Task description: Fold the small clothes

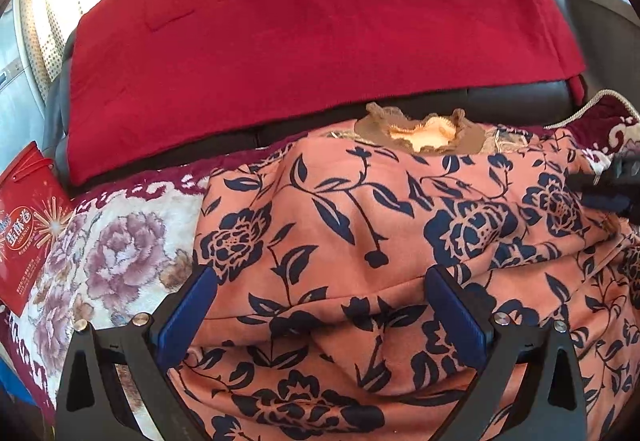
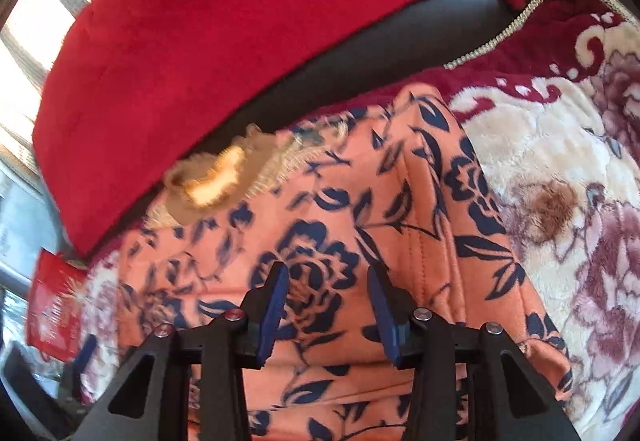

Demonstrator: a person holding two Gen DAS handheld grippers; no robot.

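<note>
An orange garment with a dark blue flower print (image 1: 360, 241) lies bunched on a floral plush blanket (image 1: 112, 241); its tan lace collar (image 1: 424, 129) points toward the sofa back. My left gripper (image 1: 322, 281) is wide open just above the garment's left part, holding nothing. My right gripper (image 2: 328, 281) is partly open over the garment (image 2: 320, 241) near its right seam, holding nothing; the collar (image 2: 216, 181) shows up left. The right gripper's dark body shows at the right edge of the left wrist view (image 1: 612, 189).
A red cloth (image 1: 300, 21) hangs over the dark sofa back (image 1: 440, 97). A red gift bag (image 1: 28, 225) stands at the left on the blanket. The blanket (image 2: 560, 181) stretches to the right of the garment.
</note>
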